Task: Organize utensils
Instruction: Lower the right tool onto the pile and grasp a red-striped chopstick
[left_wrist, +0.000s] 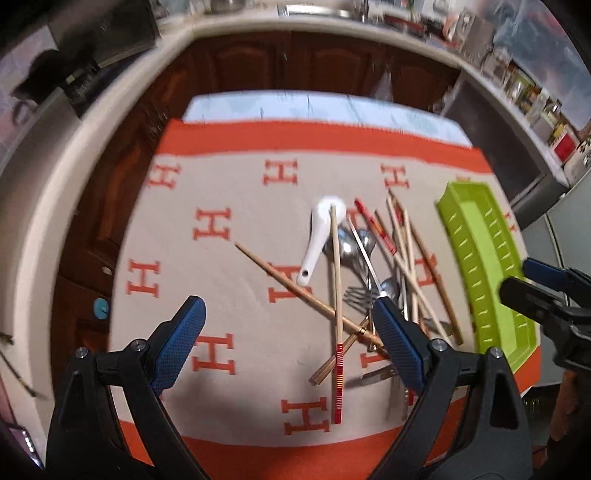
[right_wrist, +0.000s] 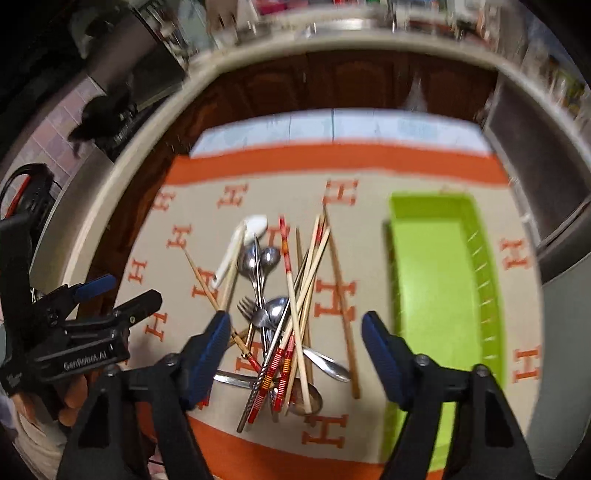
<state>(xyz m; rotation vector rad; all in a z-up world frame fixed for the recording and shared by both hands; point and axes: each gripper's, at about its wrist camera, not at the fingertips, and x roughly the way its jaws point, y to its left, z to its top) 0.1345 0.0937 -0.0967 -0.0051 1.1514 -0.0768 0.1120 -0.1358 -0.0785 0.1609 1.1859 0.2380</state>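
Note:
A jumble of utensils lies mid-table on the cloth. It includes a white ceramic spoon (left_wrist: 320, 236) (right_wrist: 242, 240), metal spoons (left_wrist: 349, 247) (right_wrist: 258, 258), a fork (left_wrist: 356, 295) (right_wrist: 245, 306) and several wooden and red-striped chopsticks (left_wrist: 337, 376) (right_wrist: 295, 295). One brown chopstick (left_wrist: 280, 277) points off to the left. An empty lime-green tray (left_wrist: 480, 258) (right_wrist: 432, 277) sits right of the pile. My left gripper (left_wrist: 288, 306) (right_wrist: 129, 290) hovers open over the pile's left side. My right gripper (right_wrist: 295, 321) (left_wrist: 521, 278) hangs open above the pile's near end, holding nothing.
The table wears a beige cloth with orange H marks and an orange border (left_wrist: 295, 136). A pale counter (left_wrist: 92, 129) and dark wood cabinets (left_wrist: 288, 62) curve around the far side. A hand (right_wrist: 70, 402) holds the left gripper's handle.

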